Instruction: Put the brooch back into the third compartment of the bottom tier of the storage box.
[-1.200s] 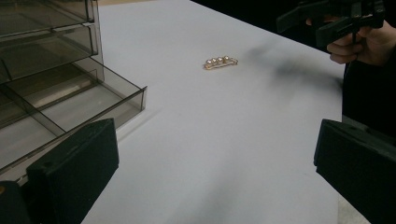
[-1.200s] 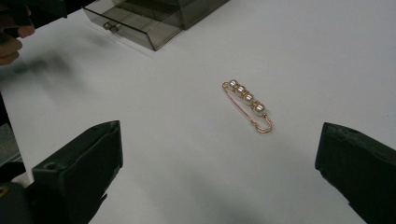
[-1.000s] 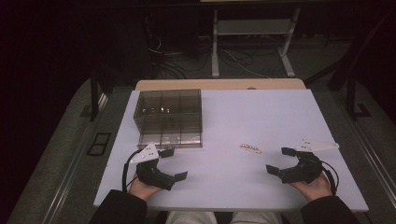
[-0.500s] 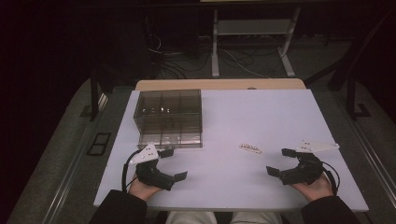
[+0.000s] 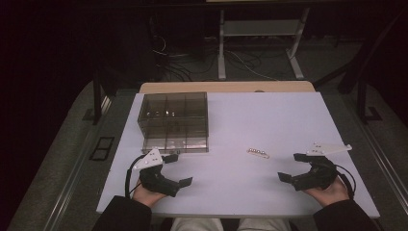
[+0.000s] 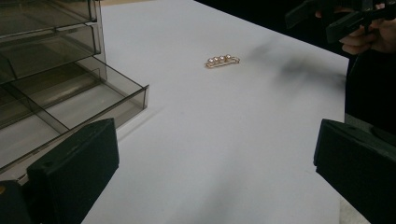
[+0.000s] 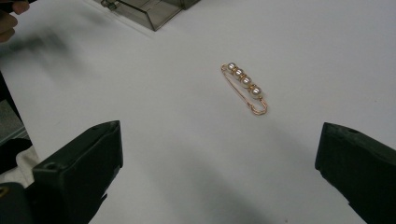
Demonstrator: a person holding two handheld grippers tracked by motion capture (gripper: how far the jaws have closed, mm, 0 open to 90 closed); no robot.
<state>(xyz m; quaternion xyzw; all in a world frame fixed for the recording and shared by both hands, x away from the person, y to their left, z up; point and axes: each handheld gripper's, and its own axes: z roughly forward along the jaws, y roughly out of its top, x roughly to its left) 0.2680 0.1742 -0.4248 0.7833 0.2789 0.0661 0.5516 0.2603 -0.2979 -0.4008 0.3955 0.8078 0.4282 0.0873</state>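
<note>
Pearls, four of them, small and round with a soft sheen, sit in a row on a thin gold-coloured wire pin (image 7: 244, 88) shaped like a long safety pin, and that brooch lies flat on the matte white table (image 5: 269, 120) ahead of my right gripper (image 5: 291, 167), between its two spread jaws in the right gripper view. I see my right gripper with its blocky black jaws wide apart and nothing between them, resting low on the table. My left gripper (image 5: 179, 169) is the same: jaws parted, holding nothing. From the left gripper view the pin (image 6: 222, 61) lies well ahead and off toward the other hand, well apart from my jaws. Its long axis runs crosswise on the table in the high view (image 5: 258, 153), roughly on a line from one gripper toward the other, with its looped end nearer the right gripper. Just ahead of my left gripper stands a smoky, see-through plastic organiser box (image 5: 174, 121) with square compartments, one shallow drawer (image 6: 70, 105) pulled out toward me.
</note>
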